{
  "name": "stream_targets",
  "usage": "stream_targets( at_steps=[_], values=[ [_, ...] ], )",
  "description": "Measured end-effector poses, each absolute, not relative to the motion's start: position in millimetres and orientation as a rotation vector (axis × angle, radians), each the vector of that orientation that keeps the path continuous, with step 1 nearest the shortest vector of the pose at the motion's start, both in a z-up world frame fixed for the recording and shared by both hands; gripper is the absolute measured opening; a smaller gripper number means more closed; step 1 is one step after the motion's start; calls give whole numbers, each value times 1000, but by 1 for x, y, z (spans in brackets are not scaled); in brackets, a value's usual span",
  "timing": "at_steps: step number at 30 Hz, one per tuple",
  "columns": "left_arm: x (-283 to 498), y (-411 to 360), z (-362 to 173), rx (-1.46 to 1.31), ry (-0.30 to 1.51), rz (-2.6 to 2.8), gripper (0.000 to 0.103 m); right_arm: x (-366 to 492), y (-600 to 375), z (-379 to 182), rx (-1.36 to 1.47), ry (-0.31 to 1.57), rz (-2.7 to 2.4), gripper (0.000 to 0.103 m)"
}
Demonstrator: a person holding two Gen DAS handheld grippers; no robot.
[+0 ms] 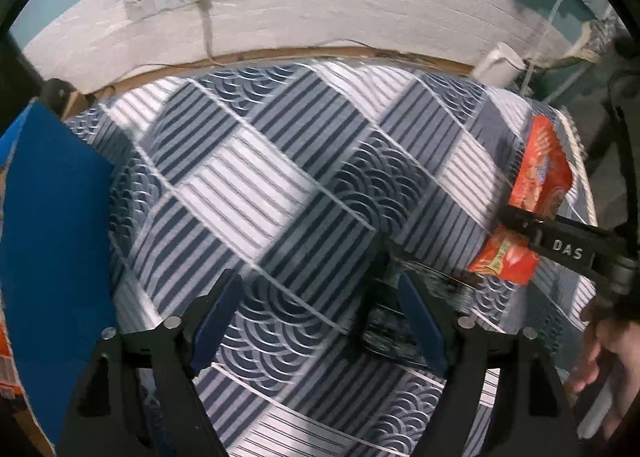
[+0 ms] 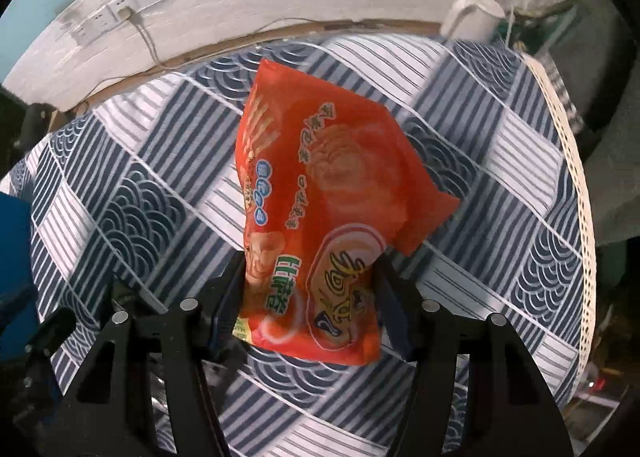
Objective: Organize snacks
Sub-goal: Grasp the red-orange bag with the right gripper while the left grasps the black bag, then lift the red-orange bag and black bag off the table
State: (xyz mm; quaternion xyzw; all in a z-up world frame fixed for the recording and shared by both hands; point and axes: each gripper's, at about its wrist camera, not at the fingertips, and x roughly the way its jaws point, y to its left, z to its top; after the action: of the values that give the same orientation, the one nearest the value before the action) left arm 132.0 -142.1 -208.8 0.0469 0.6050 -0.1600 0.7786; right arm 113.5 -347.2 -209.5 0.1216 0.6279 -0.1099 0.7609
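Observation:
An orange snack bag (image 2: 320, 197) with printed characters hangs above the patterned tablecloth (image 2: 140, 197). My right gripper (image 2: 310, 289) is shut on the bag's lower end, with a pad pressing on each side. In the left wrist view the same bag (image 1: 540, 169) shows at the right, with one black finger (image 1: 560, 243) of the right gripper lying across it. My left gripper (image 1: 320, 297) points down at the cloth. It is open, and only cloth shows between its blue pads (image 1: 218, 317).
A blue box (image 1: 52, 237) stands at the table's left side. A white jug (image 2: 474, 17) sits at the back right by the wall, under a socket strip (image 2: 120, 9) with a cable. The lace-trimmed table edge (image 2: 580, 197) runs down the right. A hand (image 1: 608, 357) shows low right.

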Motion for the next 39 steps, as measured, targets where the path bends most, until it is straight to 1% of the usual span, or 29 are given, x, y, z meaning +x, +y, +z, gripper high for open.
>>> stream_targets(
  at_steps=[4,6,12,15,20,22,24,29,35,39],
  values=[
    [123,-163,-207,163,1295,-390,87,95,-355,-213,282,1383,-226,62],
    [117,-175,-208,223,1290,-422,90,84,-355,-214,284,1389,-221,61],
    [97,-197,-220,284,1323,-474,90,55,-355,-220,313,1416,-204,62],
    [91,-205,-225,291,1339,-483,90,51,-357,-220,324,1411,-204,67],
    [89,-213,-236,277,1373,-469,90,36,-362,-218,335,1412,-204,70],
    [89,-218,-241,290,1379,-467,93,36,-363,-219,339,1413,-201,72],
    [88,-223,-244,317,1361,-461,97,33,-365,-220,347,1414,-197,72],
    [86,-240,-255,366,1349,-454,102,36,-366,-230,353,1424,-196,75],
    [90,-254,-271,388,1369,-458,102,34,-359,-235,330,1416,-205,77],
    [93,-246,-271,399,1355,-459,103,35,-353,-238,316,1406,-209,77]
  ],
)
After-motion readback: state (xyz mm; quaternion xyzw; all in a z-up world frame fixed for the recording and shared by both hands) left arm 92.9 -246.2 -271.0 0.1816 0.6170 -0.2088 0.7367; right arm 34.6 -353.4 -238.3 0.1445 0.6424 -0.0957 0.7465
